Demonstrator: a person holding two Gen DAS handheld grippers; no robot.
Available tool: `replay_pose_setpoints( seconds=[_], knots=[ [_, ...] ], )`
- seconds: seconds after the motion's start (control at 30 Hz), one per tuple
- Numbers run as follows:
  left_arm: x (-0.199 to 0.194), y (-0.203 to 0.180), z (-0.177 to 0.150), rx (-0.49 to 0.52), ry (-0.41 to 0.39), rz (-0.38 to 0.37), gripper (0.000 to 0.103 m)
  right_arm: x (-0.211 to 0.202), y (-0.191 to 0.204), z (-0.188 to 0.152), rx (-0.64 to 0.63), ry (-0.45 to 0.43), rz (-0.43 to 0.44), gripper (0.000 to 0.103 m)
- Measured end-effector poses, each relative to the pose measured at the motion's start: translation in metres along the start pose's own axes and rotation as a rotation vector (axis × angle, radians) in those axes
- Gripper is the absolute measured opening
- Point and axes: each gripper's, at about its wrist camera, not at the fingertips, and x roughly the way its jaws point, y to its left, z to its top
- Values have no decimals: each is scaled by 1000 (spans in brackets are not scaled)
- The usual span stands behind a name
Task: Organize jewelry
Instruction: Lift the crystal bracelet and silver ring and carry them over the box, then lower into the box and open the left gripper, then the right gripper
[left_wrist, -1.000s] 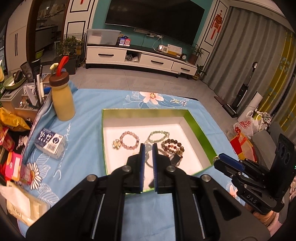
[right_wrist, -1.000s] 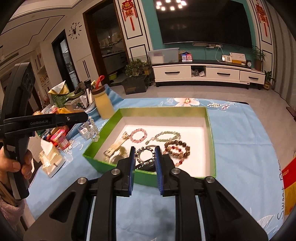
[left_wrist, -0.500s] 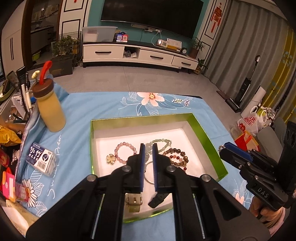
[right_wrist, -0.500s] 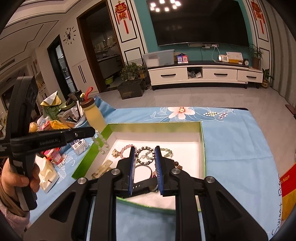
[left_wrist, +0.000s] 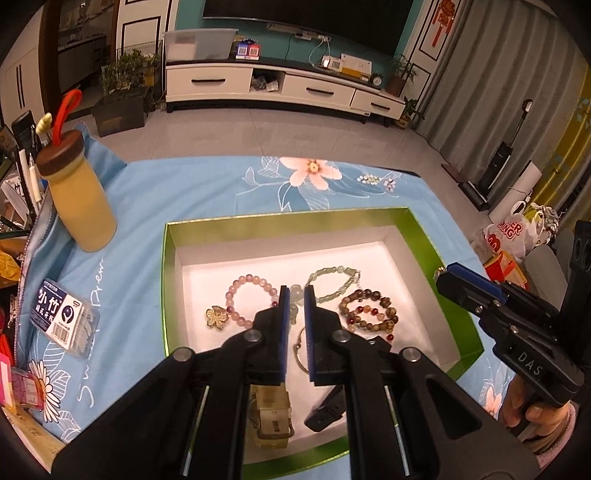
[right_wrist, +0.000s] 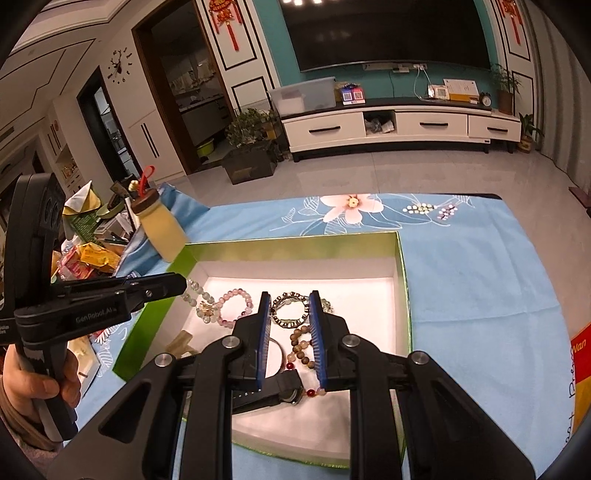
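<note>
Jewelry lies loose in the green box (left_wrist: 424, 236) on our bench. We judge this the approach: left gripper (left_wrist: 296, 306) nearly together on pale beads (right_wrist: 195, 293), right gripper (right_wrist: 287, 314) slightly apart, empty. Next, pick one bracelet cleanly.

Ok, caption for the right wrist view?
Right gripper poised above bead bracelets in green-rimmed box on blue floral tablecloth.

Yellow bottle (left_wrist: 82, 206), perhaps toothpick pack (left_wrist: 61, 322)
</note>
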Motion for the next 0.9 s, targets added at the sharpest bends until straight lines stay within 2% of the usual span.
replay_pose_setpoints(
  seconds=[0.63,0.9],
  knots=[
    [33,0,-12,15,91,27,7,25,-22,-6,38,56,-33,20],
    [37,3,-14,17,104,42,7,30,-26,-6,49,67,-44,21]
  ],
)
